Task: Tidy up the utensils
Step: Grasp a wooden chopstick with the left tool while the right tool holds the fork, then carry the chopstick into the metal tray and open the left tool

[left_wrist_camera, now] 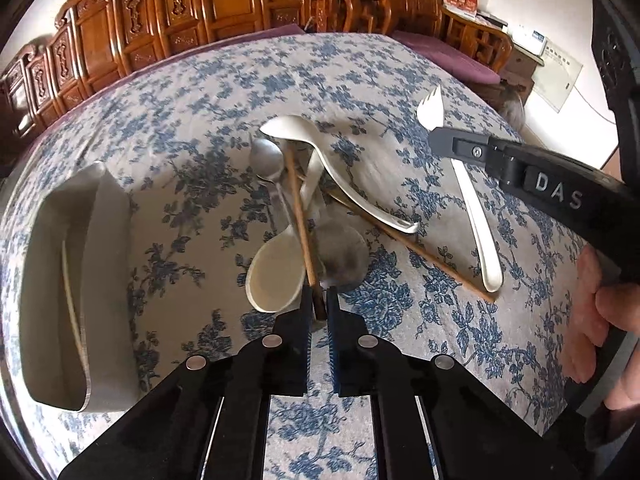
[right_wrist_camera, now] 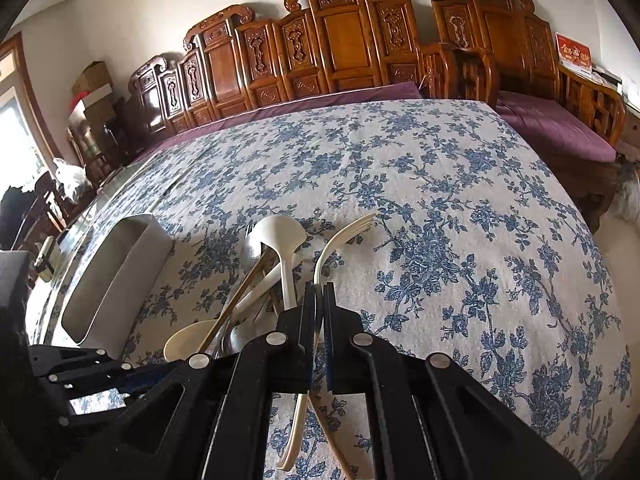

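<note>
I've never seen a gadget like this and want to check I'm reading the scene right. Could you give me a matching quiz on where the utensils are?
Things:
1. fork
2. brown chopstick
3. white container
4. metal spoon

Places:
A. stands apart from the heap
B. pinched in the right tongs
C. lies in the heap, gripped by nothing
D. pinched in the left tongs

Pairs: 1-B, 2-D, 3-A, 4-C

Floral-cloth table [left_wrist_camera: 360,80]: utensil pile [left_wrist_camera: 304,208], fork [left_wrist_camera: 476,220], grey holder [left_wrist_camera: 60,280] at left
</note>
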Demonstrator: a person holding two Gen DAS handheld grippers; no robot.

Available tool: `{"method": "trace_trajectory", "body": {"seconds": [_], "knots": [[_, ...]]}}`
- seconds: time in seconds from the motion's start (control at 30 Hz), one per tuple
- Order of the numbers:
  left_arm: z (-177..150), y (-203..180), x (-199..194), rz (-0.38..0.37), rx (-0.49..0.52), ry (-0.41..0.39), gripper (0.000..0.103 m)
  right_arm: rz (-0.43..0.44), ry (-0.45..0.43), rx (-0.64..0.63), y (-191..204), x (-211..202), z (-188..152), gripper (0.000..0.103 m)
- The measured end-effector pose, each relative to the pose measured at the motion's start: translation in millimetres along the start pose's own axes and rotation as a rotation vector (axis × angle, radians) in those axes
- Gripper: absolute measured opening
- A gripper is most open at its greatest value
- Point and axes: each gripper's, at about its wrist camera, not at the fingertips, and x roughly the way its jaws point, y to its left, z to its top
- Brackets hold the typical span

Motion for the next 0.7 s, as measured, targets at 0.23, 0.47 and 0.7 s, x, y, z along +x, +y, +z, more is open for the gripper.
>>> {"method": "trace_trajectory", "body": {"seconds": [0.23,0.47,0.7], "knots": [[-9.9,15.0,-34.7,0.018,0.001,-0.061,0.004,0.018,-0.007,-0.035,14.9,-1.6,-0.5,0.005],[-20.1,34.9,-66.3,0.011,-0.028,-0.099,0.004,0.042,0.002,-0.059,30.0,1.1,-2.5,0.005],[-25.1,46.5,-93.6,0.014,-0.030,-0.151,0.004,0.068,-0.009,-0.088,49.1,-2.7,-6.7,0.005]]}}
